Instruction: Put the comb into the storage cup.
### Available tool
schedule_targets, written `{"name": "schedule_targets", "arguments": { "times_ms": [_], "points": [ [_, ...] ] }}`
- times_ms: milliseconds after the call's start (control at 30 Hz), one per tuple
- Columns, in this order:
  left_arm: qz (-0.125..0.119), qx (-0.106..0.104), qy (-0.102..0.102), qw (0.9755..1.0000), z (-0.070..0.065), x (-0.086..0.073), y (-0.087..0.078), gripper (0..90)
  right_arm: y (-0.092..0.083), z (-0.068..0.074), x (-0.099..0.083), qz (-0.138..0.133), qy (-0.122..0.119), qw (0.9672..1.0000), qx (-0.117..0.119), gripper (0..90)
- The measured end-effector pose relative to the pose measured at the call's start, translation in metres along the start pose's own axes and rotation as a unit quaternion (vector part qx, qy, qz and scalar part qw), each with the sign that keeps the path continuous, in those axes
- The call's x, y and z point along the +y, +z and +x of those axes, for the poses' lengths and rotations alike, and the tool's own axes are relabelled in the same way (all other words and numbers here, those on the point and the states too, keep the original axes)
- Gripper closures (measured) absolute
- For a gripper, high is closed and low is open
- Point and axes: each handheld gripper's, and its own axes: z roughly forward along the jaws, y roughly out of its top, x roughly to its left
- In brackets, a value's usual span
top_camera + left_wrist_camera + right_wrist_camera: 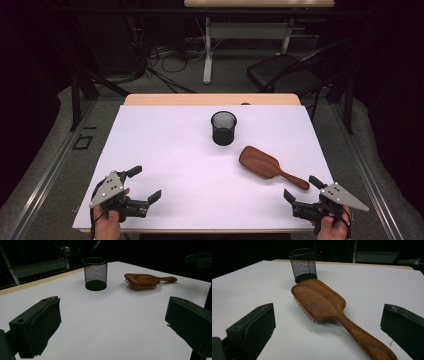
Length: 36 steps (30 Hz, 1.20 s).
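Your R gripper (304,192), fingers spread w/ nothing between, sits just short of the wooden hairbrush (266,166) lying bristles-down near the mesh cup (223,128) on the table (165,150), handle toward you, prob for an easy grab, while L gripper (142,186) idles, fingers spread too.

the right claw (328,327) hangs low over the white tabletop (374,287), its two black jaws wide apart with nothing between the pads; a wooden hairbrush (322,302) lies bristles down ahead, handle running toward the lower right; a black mesh cup (303,265) stands upright just behind the brush head.
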Motion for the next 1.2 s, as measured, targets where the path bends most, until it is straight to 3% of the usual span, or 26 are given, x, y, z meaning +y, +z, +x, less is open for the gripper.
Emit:
{"name": "schedule_targets", "arguments": {
  "times_ms": [600, 733, 900, 1033, 1133, 1200],
  "points": [
    [0.011, -0.004, -0.01, 0.9999, 0.002, -0.003, 0.003, 0.3, 0.001, -0.007, 0.004, 0.005, 0.008, 0.9999, -0.004, 0.0],
    [0.013, -0.003, -0.012, 0.9998, 0.001, -0.003, 0.004, 0.3, 0.003, -0.011, 0.005, 0.022, 0.022, 0.9995, -0.002, 0.0],
    [0.018, -0.005, -0.013, 0.9997, 0.0, -0.003, 0.006, 0.3, 0.004, -0.019, 0.007, 0.044, 0.022, 0.9988, -0.001, 0.0],
    [0.018, -0.007, -0.018, 0.9997, -0.001, -0.004, 0.005, 0.3, 0.007, -0.02, 0.01, 0.063, 0.026, 0.9976, -0.013, 0.0],
    [0.019, -0.006, -0.022, 0.9996, -0.002, -0.004, 0.005, 0.3, 0.012, -0.023, 0.013, 0.088, 0.027, 0.9951, -0.036, 0.0],
    [0.027, 0.001, -0.035, 0.999, -0.001, -0.005, 0.007, 0.3, 0.012, -0.025, 0.015, 0.097, 0.034, 0.9939, -0.04, 0.0]
  ]
}}
